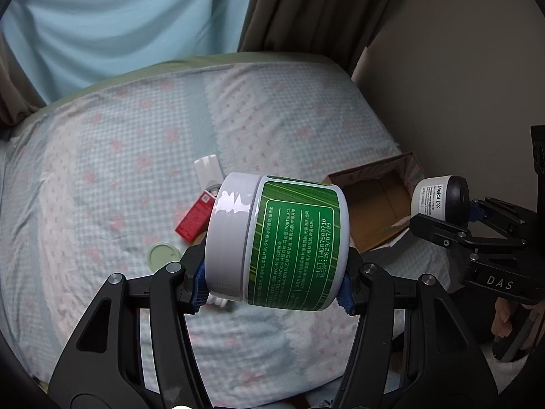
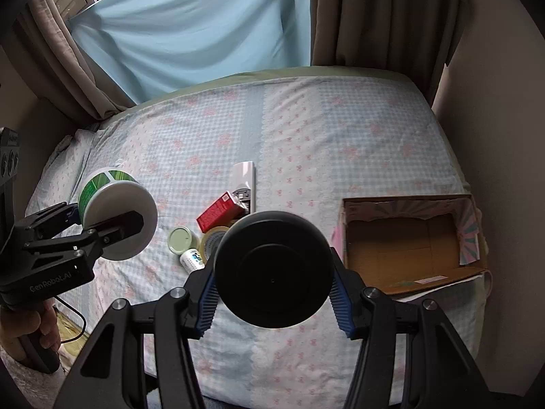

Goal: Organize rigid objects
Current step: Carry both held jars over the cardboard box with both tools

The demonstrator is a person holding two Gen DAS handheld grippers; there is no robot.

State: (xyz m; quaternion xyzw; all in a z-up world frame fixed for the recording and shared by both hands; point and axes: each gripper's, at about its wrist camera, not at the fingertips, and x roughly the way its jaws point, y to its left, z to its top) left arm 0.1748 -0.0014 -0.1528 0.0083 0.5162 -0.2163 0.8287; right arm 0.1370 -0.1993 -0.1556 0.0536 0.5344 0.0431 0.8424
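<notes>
My left gripper [image 1: 274, 284] is shut on a green-labelled jar with a white lid [image 1: 279, 242], held on its side above the bed; the same jar [image 2: 114, 213] shows at the left of the right wrist view. My right gripper [image 2: 274, 301] is shut on a black-lidded white jar [image 2: 274, 269], its lid facing the camera; that jar [image 1: 439, 197] appears at the right of the left wrist view. An open cardboard box [image 2: 408, 242] sits on the bed at the right, nothing visible inside it. The box [image 1: 374, 204] lies behind and between the two held jars in the left wrist view.
On the bed [image 2: 340, 136] lie a red carton [image 2: 219, 211], a white remote [image 2: 244, 179], a pale green lid [image 2: 179, 240], a roll of tape [image 2: 213, 238] and a small white tube [image 2: 192, 259]. Curtains [image 2: 374, 17] and a wall ring the bed. A hand [image 2: 41, 327] holds the left gripper's handle.
</notes>
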